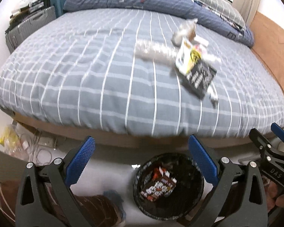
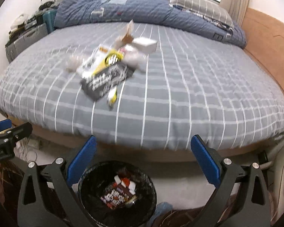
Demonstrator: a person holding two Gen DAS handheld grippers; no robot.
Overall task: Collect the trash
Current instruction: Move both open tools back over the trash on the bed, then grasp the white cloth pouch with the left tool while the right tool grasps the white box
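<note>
Currently both grippers, left gripper [image 1: 142, 151] and right gripper [image 2: 143, 151], are hanging wide open, empty, above the black trash bin [image 2: 117, 193]; blurred wrapper pile [image 2: 108, 70] is lying on the checked bed [image 2: 179, 104].

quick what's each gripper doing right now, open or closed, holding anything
Left gripper: open, holding nothing, above the trash bin.
Right gripper: open, holding nothing, above the same bin.

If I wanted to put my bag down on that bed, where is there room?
The bed is bare along its near edge and on the side toward the wooden frame. It is crowded mid-bed around the pile of wrappers and boxes, and the far end holds a rumpled blue duvet.
</note>
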